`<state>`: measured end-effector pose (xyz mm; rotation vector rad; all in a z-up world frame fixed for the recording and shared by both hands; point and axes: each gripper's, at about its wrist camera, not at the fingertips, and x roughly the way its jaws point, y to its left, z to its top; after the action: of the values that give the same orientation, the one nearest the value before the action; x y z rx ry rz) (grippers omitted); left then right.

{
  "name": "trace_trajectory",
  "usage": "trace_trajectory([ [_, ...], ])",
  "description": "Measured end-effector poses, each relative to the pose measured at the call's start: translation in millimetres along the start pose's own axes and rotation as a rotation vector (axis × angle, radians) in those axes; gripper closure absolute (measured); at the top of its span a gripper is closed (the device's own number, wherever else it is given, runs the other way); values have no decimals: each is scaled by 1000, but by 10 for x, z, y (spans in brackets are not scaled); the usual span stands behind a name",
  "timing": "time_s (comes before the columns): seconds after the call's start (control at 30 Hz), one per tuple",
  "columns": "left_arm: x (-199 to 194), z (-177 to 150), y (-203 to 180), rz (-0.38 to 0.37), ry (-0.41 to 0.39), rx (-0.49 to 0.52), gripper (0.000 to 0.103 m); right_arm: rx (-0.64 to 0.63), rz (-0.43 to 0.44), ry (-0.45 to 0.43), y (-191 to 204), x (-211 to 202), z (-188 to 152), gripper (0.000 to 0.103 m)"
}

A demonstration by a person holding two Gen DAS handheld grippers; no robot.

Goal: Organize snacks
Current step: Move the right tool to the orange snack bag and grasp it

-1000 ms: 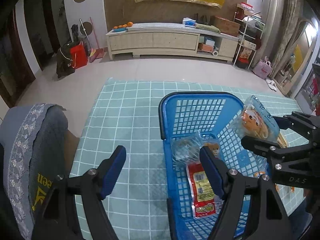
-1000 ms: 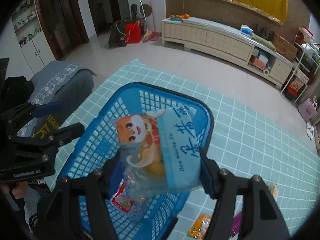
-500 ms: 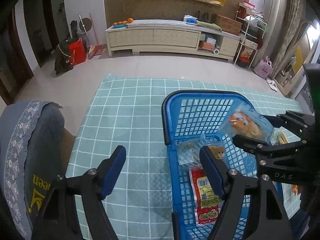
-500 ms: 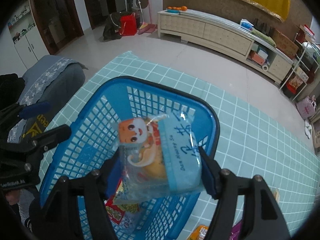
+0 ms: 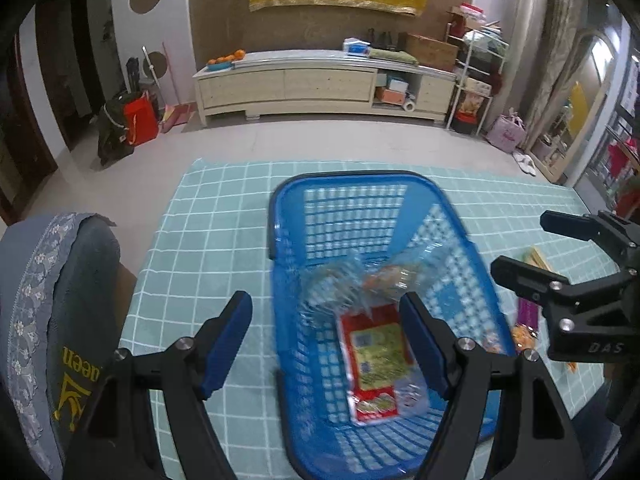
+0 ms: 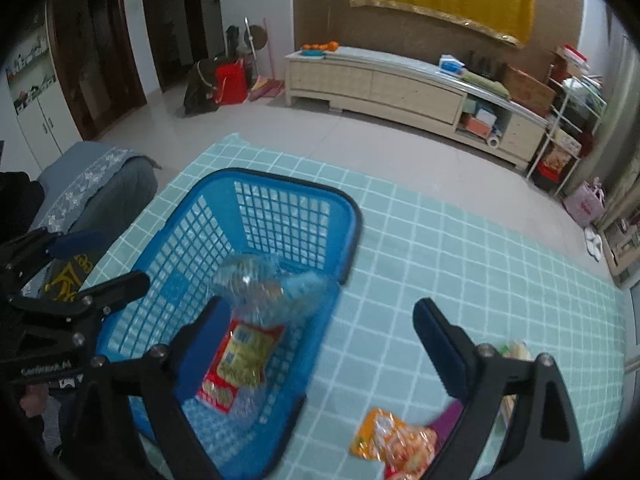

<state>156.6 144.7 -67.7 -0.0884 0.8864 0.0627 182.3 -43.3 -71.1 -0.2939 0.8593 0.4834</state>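
A blue plastic basket (image 5: 464, 236) (image 6: 352, 216) stands on the teal checked tablecloth. Inside lie a red and yellow snack packet (image 5: 376, 360) (image 6: 240, 360) and clear snack bags (image 5: 360, 280) (image 6: 260, 280), blurred. My left gripper (image 5: 326, 336) is open and empty over the basket's near left rim. My right gripper (image 6: 320, 336) (image 5: 532, 248) is open and empty over the basket's right rim. An orange snack bag (image 6: 396, 440) and a purple packet (image 6: 448, 420) lie on the cloth right of the basket.
A grey cushioned chair (image 5: 48, 320) stands at the table's left edge. More packets (image 5: 536, 260) lie on the cloth at the right. A long cabinet (image 5: 320, 84) stands across the tiled floor beyond the table.
My right gripper has opened and let go of the blue-and-orange snack bag, which has dropped into the basket. The right gripper has pulled back to the right.
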Motion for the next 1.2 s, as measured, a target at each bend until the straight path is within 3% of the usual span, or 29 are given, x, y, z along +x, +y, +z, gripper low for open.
trace_trajectory([
  [0.23, -204, -147, -367, -36, -7, 25, 29, 51, -25, -59, -228, -458, -270, 8],
  [0.57, -278, -315, -1056, -91, 7, 106, 29, 131, -59, -76, -675, -776, -688, 8],
  [0.7, -243, -390, -1332, -95, 17, 145, 23, 170, -68, -57, -880, -815, -840, 8],
  [0.97, -66, -561, -1818, -124, 74, 205, 23, 221, -66, 1, -1246, -799, -1165, 8],
  [1.2, 128, -761, -2045, -132, 135, 229, 23, 196, -54, 65, -1313, -641, -1464, 8],
])
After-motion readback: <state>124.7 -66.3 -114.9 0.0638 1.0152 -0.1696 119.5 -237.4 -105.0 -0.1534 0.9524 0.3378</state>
